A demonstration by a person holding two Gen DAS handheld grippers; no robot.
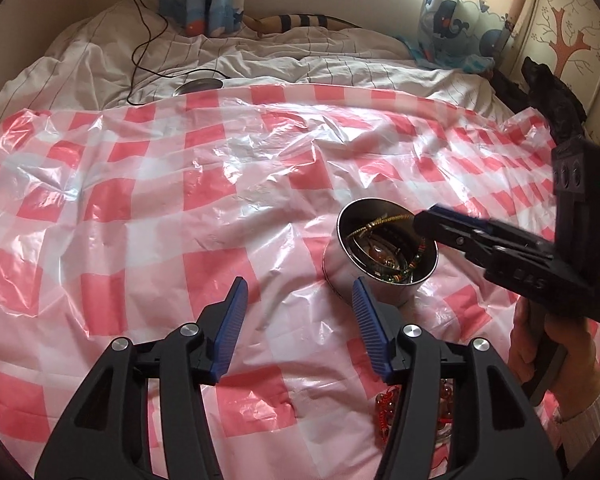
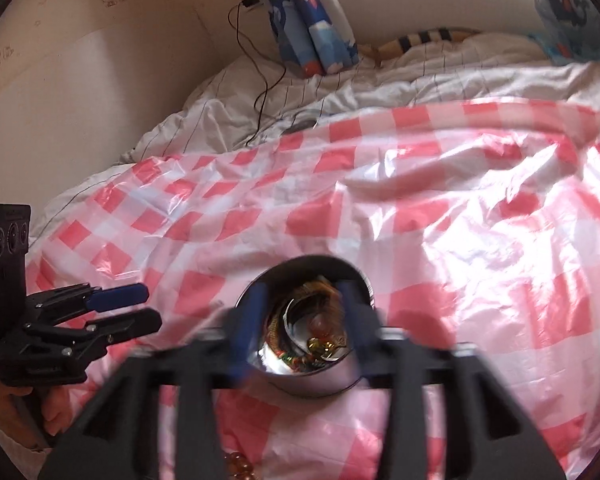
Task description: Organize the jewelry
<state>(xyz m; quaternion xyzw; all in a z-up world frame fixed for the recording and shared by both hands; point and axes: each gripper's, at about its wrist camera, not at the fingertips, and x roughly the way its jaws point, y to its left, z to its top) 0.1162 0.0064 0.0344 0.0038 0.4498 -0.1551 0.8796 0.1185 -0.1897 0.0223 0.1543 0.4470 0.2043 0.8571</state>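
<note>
A round metal tin (image 1: 340, 268) stands on the pink-checked plastic sheet (image 1: 180, 184) and holds several pieces of jewelry (image 1: 384, 252), with a gold chain on top. The tin also shows in the right wrist view (image 2: 320, 380). My left gripper (image 1: 298, 300) is open and empty, just left of the tin; it also shows at the left of the right wrist view (image 2: 148, 304). My right gripper (image 2: 300, 300) is open, with its blurred tips over the tin's mouth; it reaches in from the right in the left wrist view (image 1: 422, 222). Red-orange beads (image 1: 384, 404) lie on the sheet under my left gripper.
The sheet covers a bed with a white striped duvet (image 1: 260, 56). A black cable (image 1: 148, 40) and a round grey disc (image 1: 198, 86) lie at the back. Curtains (image 1: 452, 12) hang behind. A dark object (image 1: 548, 88) sits at the right edge.
</note>
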